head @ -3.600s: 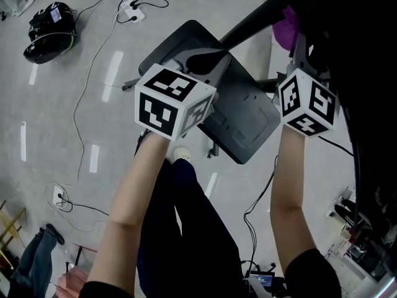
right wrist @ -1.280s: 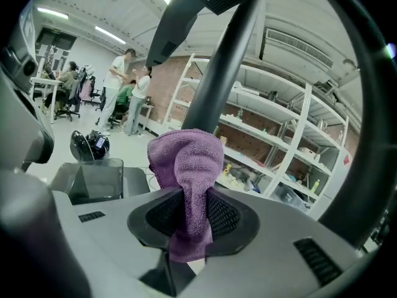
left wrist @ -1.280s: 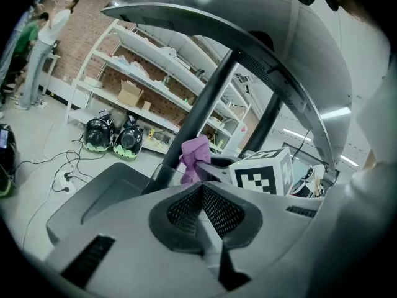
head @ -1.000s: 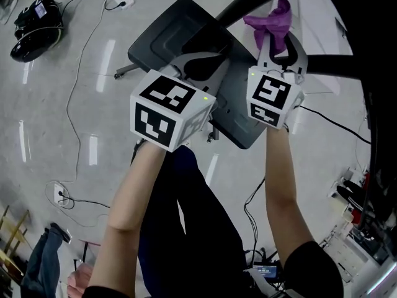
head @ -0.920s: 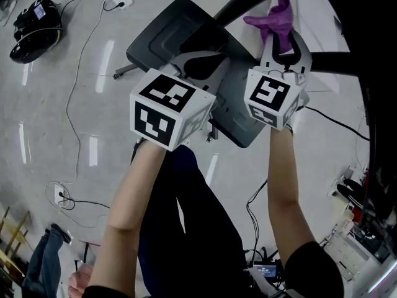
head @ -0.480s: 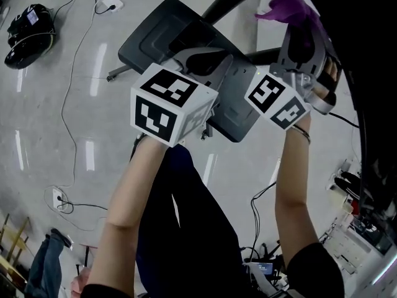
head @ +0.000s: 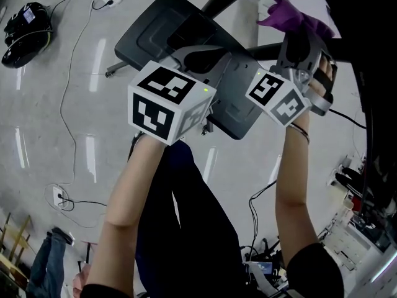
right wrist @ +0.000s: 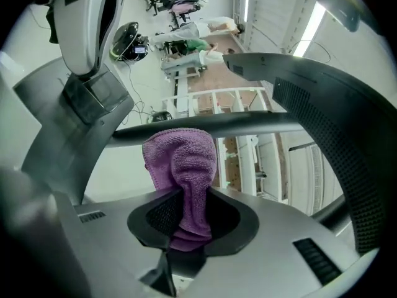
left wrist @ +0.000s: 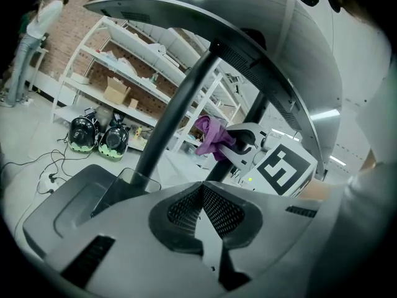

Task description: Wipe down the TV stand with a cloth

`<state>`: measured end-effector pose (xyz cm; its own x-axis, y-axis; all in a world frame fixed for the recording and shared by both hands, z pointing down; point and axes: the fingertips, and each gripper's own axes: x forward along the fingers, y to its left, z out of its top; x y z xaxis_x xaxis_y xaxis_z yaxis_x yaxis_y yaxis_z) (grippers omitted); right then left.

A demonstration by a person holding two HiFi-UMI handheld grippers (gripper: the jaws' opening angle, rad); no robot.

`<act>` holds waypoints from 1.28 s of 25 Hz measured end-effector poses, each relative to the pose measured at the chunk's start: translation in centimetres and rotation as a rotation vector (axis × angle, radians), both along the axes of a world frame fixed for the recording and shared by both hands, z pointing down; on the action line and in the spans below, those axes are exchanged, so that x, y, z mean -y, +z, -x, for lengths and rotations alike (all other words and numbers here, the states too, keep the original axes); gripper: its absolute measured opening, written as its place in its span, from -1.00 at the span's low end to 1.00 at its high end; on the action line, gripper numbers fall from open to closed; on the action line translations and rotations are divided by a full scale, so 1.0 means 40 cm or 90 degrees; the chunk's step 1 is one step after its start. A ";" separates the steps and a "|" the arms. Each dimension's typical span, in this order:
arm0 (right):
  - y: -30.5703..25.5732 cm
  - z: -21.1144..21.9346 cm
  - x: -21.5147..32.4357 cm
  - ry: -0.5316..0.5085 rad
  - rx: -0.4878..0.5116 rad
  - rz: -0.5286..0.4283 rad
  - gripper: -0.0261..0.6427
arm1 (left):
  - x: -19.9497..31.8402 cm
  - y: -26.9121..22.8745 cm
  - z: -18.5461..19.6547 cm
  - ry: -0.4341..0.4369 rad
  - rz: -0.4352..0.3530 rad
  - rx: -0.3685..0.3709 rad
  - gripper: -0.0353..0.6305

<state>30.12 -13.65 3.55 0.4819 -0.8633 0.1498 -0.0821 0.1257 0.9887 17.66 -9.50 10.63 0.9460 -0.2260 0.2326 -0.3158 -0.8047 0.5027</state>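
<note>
Purple cloth is sitting clamped in the right gripper, which is holding it right up at the stand's black bar, I'd guess to start wiping there, while the left gripper is hanging closed and empty over the base.

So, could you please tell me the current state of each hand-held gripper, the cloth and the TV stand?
Left hand-held gripper: shut, holding nothing.
Right hand-held gripper: shut on the cloth.
Cloth: bunched, pinched at one end, the rest sticking up past the jaws.
TV stand: standing, base flat on the floor.
</note>
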 end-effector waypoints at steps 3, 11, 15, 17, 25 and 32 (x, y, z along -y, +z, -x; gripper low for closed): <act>0.049 -0.007 -0.001 0.009 0.038 0.018 -0.61 | -0.005 0.015 -0.009 0.003 0.010 0.001 -0.87; 0.182 -0.018 -0.014 0.018 0.094 0.071 -0.61 | -0.027 0.033 -0.025 0.006 0.020 0.003 -0.87; 0.257 -0.017 -0.021 0.017 0.112 0.098 -0.61 | -0.033 0.060 -0.020 0.006 0.028 0.010 -0.87; 0.293 -0.012 -0.027 0.018 0.122 0.113 -0.61 | -0.036 0.075 -0.014 0.006 0.029 0.017 -0.87; 0.420 0.000 -0.054 0.037 0.207 0.169 -0.61 | -0.042 0.102 0.008 0.000 0.045 0.021 -0.87; 0.462 0.025 -0.072 0.040 0.233 0.192 -0.61 | -0.032 0.113 0.014 -0.003 0.051 0.026 -0.87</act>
